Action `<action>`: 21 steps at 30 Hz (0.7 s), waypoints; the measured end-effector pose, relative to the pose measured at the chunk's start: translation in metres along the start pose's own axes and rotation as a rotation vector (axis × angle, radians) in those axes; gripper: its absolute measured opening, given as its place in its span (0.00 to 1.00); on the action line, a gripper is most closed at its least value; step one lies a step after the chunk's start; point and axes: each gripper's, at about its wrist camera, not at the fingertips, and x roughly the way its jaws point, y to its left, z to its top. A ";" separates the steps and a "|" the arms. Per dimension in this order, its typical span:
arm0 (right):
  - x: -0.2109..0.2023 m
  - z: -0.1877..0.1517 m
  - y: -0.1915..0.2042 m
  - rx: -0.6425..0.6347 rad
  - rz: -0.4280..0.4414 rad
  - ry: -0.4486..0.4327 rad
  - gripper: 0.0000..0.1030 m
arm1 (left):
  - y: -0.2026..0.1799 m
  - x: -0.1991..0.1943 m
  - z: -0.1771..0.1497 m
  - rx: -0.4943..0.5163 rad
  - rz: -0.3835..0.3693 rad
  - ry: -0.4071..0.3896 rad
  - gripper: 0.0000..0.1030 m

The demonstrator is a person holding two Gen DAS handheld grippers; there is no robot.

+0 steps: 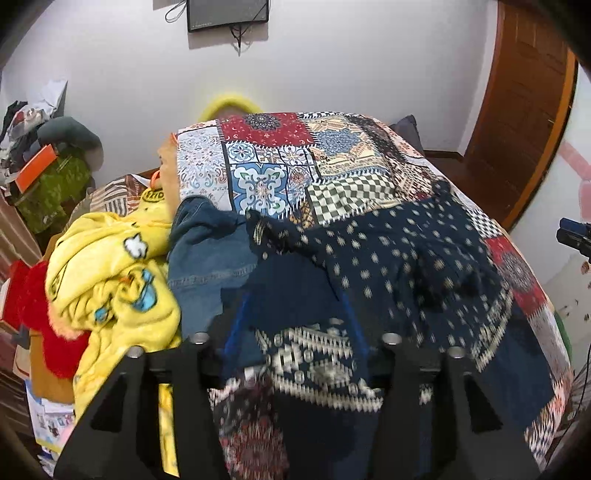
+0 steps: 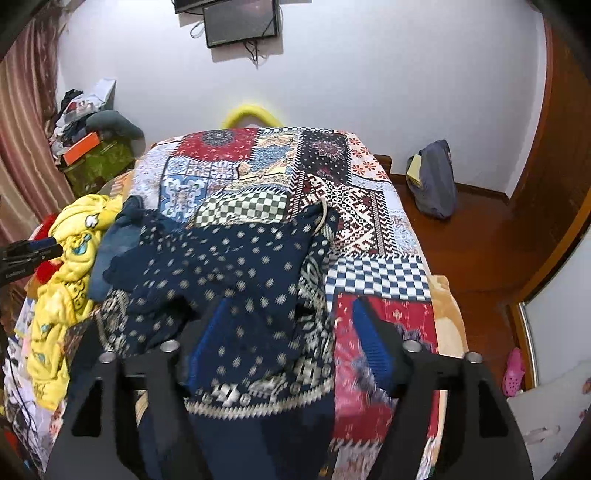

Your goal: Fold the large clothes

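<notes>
On the patchwork bedspread (image 1: 280,162) that covers the bed, a large navy garment (image 1: 388,251) with pale dotted motifs and a cream geometric border lies spread in loose folds, its bordered hem nearest the cameras. The left gripper (image 1: 293,321) hangs above the near part of that garment with its blue-padded fingers (image 1: 236,325) apart; the cloth lies beneath them, and neither pad presses on it. The right gripper (image 2: 288,325) stands likewise over the garment's right-hand part, its jaws wide, one blue pad (image 2: 373,336) above the red patch of the bedspread just beside the garment's edge, and nothing is clamped between the pads. Both views are smeared near the fingers, so fine detail of the fabric there cannot be read. Just left of the navy garment, touching its edge, lies a piece of blue denim clothing (image 1: 207,254), and beyond that, at the bedspread's left side, a heap of yellow fleece (image 1: 110,273) printed with cartoon figures, with something red and fluffy (image 1: 37,295) beside it. Past the bedspread's far end a dark screen (image 2: 240,22) hangs on the white wall. To the right of the bedspread, on the wooden floor, a grey bag (image 2: 436,181) leans near the wall, and a pink clog (image 2: 513,373) lies nearer the camera.
</notes>
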 end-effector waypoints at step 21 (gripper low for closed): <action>0.029 -0.153 -0.011 0.209 0.140 0.310 0.71 | 0.004 0.043 -0.184 -0.221 -0.292 0.393 0.80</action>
